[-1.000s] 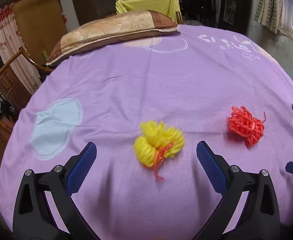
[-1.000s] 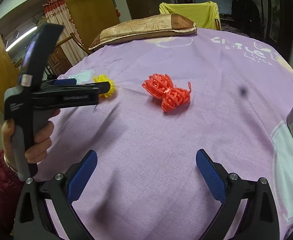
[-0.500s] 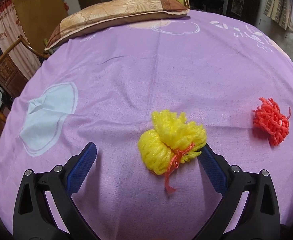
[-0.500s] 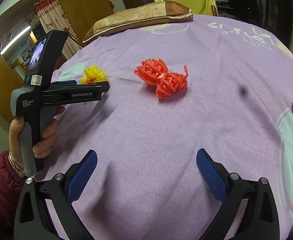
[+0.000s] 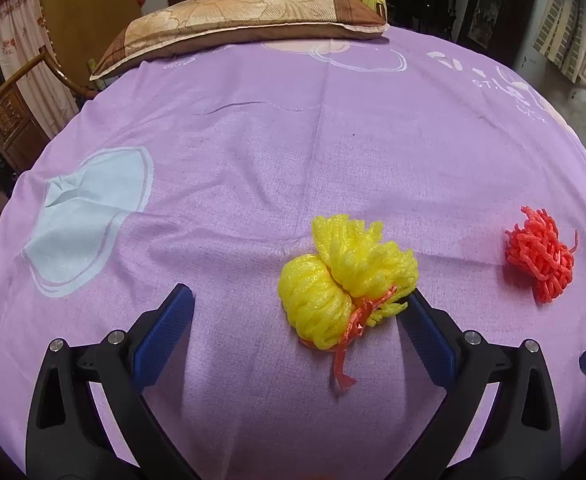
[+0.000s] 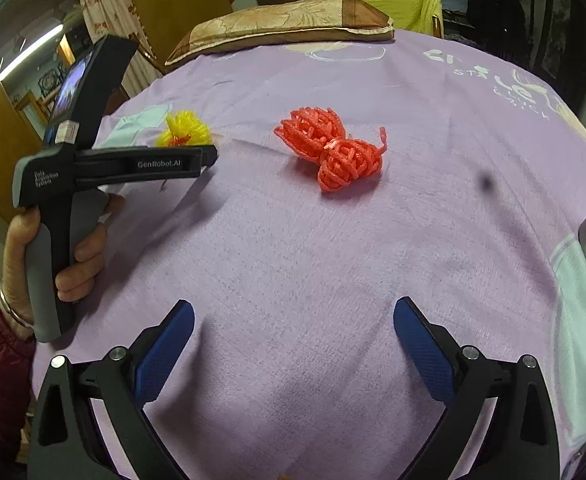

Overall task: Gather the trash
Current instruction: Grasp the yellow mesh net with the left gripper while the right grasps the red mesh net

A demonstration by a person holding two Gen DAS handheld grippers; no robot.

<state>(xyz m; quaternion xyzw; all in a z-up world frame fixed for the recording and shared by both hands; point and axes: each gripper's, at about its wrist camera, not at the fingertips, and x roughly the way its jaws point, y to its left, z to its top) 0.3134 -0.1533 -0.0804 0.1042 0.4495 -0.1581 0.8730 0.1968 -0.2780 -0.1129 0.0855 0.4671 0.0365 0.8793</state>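
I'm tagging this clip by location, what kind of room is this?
Probably a bedroom in a home: a purple bedsheet covers a bed, a pillow lies at its far end, and a carved wooden chair stands beside it.

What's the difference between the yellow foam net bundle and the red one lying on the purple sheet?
The yellow foam net bundle is tied with a contrasting red strip; the red foam net bundle shows no differently coloured tie. The yellow one sits just ahead of the open left tool; the red one lies well beyond the open right tool. Both are pinched into bow shapes.
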